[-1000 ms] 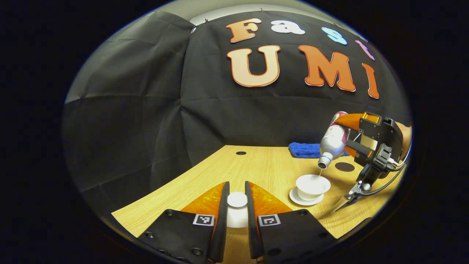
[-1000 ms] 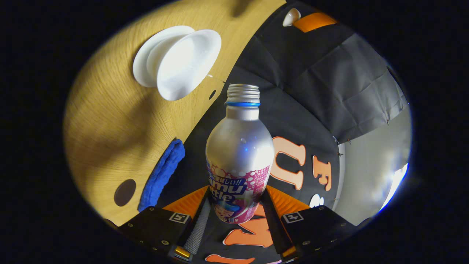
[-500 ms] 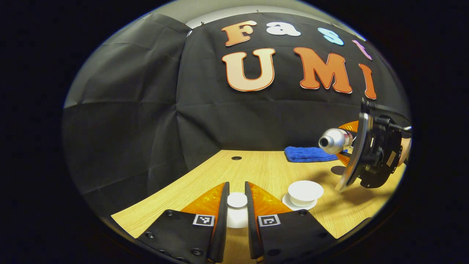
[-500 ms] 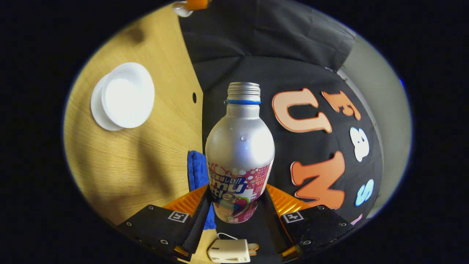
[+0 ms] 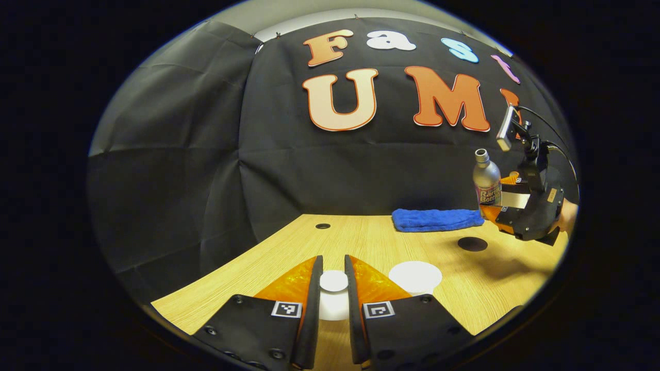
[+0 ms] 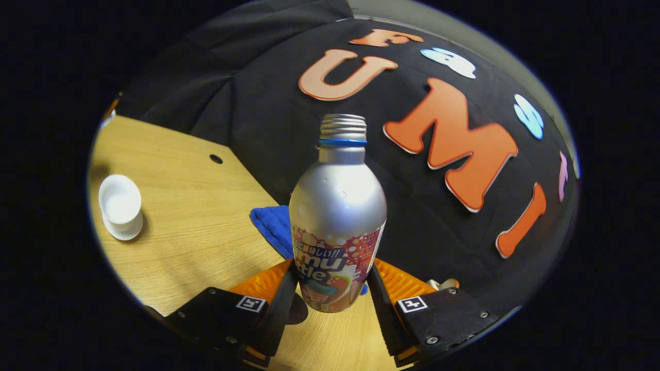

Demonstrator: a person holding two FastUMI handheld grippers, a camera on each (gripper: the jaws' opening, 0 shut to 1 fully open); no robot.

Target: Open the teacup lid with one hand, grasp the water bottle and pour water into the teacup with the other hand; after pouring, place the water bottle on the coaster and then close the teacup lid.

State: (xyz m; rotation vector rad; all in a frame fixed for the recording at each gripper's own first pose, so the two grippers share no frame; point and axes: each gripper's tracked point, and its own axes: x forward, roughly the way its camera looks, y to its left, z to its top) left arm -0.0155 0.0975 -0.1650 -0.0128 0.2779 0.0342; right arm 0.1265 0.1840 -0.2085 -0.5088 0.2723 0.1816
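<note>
Both views are sharp and evenly lit from above. The counter glows warm, with soft shadows near its right edge. The bottle carries pale highlights on its shoulder. Fisheye distortion bends the counter edges, and the wall cloth stays dim.

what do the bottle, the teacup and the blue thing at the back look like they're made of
The water bottle looks like metal, probably aluminium: matte silver shoulder, threaded neck, soft highlights, with a glossy printed wrap. The teacup and its saucer look like glazed white ceramic or porcelain, smooth and plain, though plastic can't be ruled out. The blue cloth looks like soft terry or microfibre: nubbly surface, folded, rounded edges.
</note>
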